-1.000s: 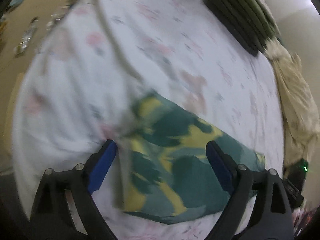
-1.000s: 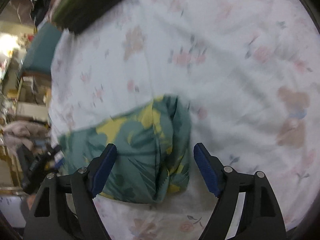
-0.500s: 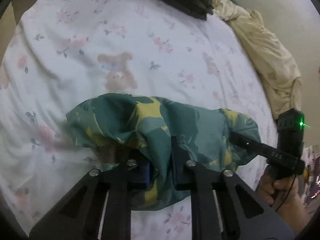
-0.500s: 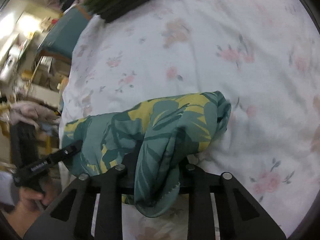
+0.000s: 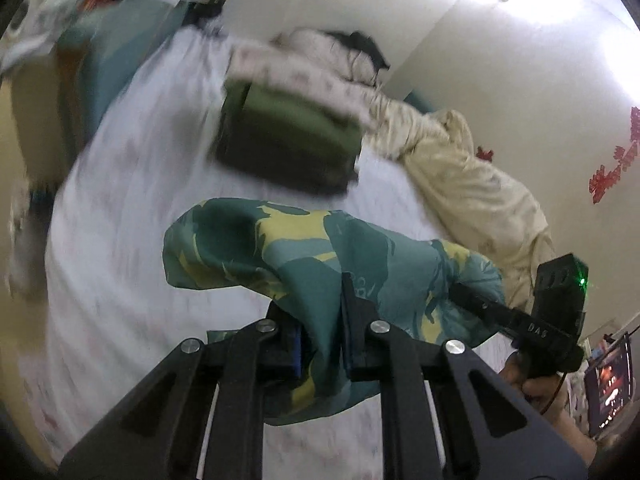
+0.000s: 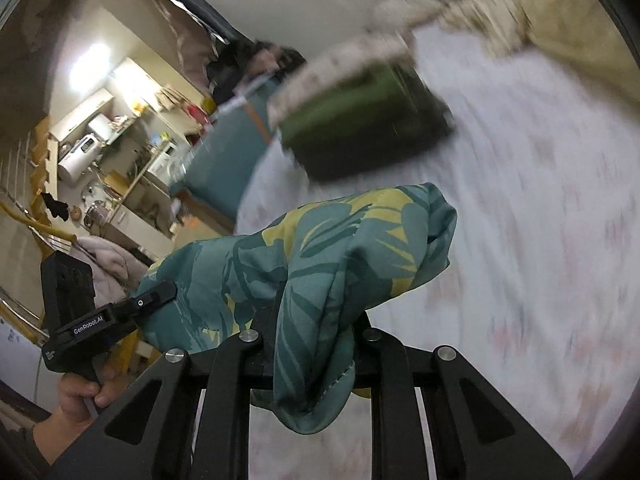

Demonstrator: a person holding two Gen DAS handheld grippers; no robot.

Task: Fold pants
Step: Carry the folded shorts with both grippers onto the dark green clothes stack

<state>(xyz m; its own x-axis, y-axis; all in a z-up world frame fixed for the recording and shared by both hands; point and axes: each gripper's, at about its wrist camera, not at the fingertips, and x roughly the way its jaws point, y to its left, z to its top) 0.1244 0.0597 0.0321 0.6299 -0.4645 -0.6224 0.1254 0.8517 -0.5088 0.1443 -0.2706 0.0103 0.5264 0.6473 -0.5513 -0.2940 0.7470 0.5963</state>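
While both grippers hold the load off the bed, the entry reads as follows. Item one: pants (image 5: 320,256), teal with a yellow leaf print, bunched into a folded bundle and hanging in the air between the two tools, above the bed (image 5: 132,240) and not visibly touching its pale floral sheet. Item two: left gripper (image 5: 322,344), jaws pressed together on a thick gather of the cloth, which spills down between and below them. Item three: right gripper (image 6: 316,336), jaws likewise closed on the other side of the bundle, a hemmed edge drooping beneath. Each tool appears in the other's view, close alongside, gripped by a hand (image 6: 80,396). Item four: dark green folded stack (image 5: 288,140), farther up the bed, well apart from the pants. Item five: cream bedding (image 5: 472,184), heaped along the wall side. Both views are motion-blurred, so fine creases cannot be read. Judged step: carrying the folded bundle for setting down, possibly toward the green stack. Handling notes: keep both pinches level and moving together so the layers do not slide apart; the fabric looks thin and slippery, so lower it flat onto the sheet before releasing. Release both sides at once. Risk: the drooping lower edge may tuck under on landing and spoil the fold.
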